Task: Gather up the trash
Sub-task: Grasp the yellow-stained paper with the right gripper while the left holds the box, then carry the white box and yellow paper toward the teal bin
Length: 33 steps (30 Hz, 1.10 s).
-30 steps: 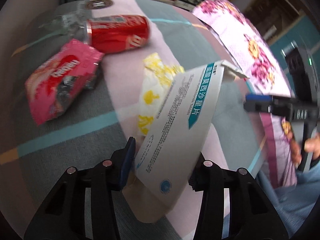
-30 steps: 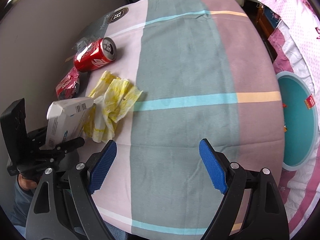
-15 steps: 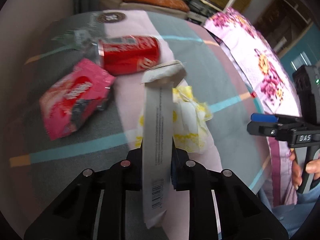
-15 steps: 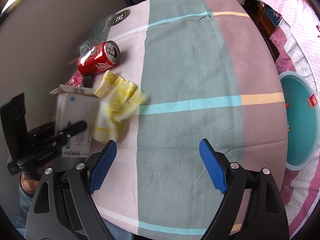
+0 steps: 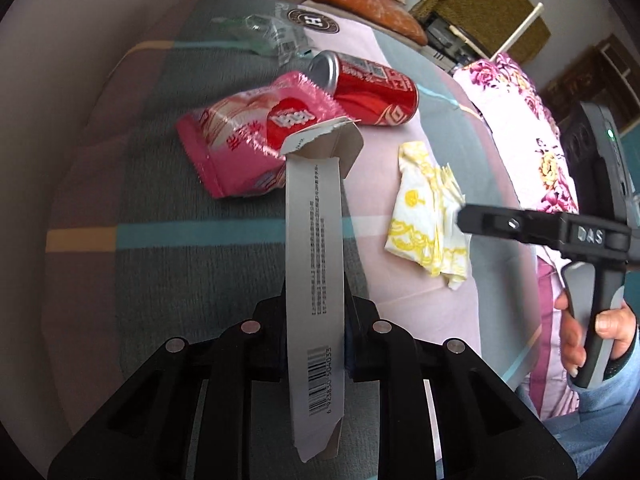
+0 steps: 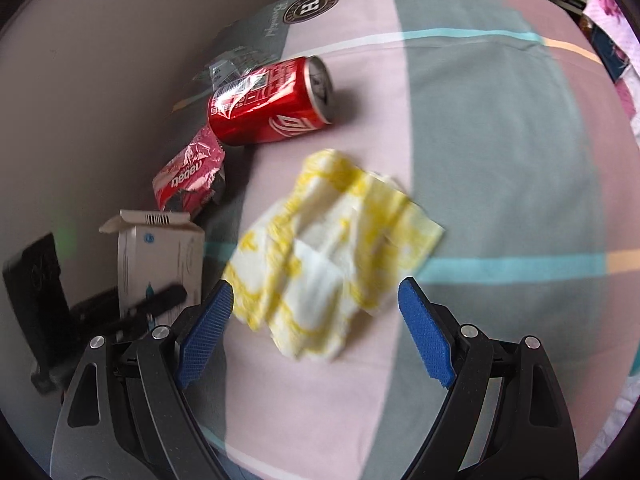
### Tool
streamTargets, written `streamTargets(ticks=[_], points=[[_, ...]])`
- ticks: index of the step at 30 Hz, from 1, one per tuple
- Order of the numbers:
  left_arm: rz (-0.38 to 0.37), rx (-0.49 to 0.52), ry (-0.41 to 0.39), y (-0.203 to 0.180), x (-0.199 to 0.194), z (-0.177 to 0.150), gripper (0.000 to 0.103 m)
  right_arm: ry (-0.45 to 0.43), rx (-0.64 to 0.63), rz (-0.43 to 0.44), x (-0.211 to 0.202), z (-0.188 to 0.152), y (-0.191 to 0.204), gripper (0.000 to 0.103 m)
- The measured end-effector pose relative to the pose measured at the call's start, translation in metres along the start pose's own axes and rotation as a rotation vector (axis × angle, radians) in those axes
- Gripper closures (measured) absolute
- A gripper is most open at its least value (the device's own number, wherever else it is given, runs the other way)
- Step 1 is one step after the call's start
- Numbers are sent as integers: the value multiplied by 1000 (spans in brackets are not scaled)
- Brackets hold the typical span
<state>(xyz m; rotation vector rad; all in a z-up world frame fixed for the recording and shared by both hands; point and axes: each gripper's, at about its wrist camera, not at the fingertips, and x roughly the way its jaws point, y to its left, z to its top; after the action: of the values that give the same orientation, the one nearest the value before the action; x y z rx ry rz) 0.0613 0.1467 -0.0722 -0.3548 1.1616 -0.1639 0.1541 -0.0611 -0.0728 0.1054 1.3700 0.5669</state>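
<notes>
My left gripper (image 5: 315, 320) is shut on a flat white medicine box (image 5: 315, 264), held edge-on above the striped bedspread; the box also shows in the right wrist view (image 6: 160, 256). My right gripper (image 6: 316, 320) is open, its blue pads either side of a crumpled yellow-and-white napkin (image 6: 332, 248), which also shows in the left wrist view (image 5: 428, 224). A red soda can (image 6: 272, 100) lies on its side beyond it, also in the left wrist view (image 5: 376, 94). A pink snack wrapper (image 5: 248, 148) lies beside the can.
A clear plastic wrapper (image 5: 268, 36) lies behind the can near the wall. The bedspread (image 6: 500, 160) stretches to the right. A floral quilt (image 5: 524, 128) lies past the bed's right edge.
My right gripper has moved in low over the napkin, which now sits between its pads. My left gripper has swung left with the box.
</notes>
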Motion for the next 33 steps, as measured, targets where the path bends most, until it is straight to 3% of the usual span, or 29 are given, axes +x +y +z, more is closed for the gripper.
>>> streamTargets(ticks=[9,11,13,16,20,22,26,33], points=[[-11,-1,9,-3,12,0,80,-22,21,-6,22,20,7,25],[-12,-1,8,-3,14,0,80,-28,2,-1,23,21,7,68],[-8,3,5,-5,15,1,80,-37,1,-3,22,21,6,77],[8,20,4,-13,15,0,80,-82,-16,-9,12,20,7,83],[13,38,12,-21,17,-3,80,-109,7,55,-4,22,2,81],[19,39,9,-23,18,-4,80,-122,-1,42,-8,23,2,81],[28,29,6,-24,18,-4,80,-167,-31,19,-25,17,2,96],[50,20,-46,-37,-2,-6,81,-243,-6,33,-68,0,-19,96]])
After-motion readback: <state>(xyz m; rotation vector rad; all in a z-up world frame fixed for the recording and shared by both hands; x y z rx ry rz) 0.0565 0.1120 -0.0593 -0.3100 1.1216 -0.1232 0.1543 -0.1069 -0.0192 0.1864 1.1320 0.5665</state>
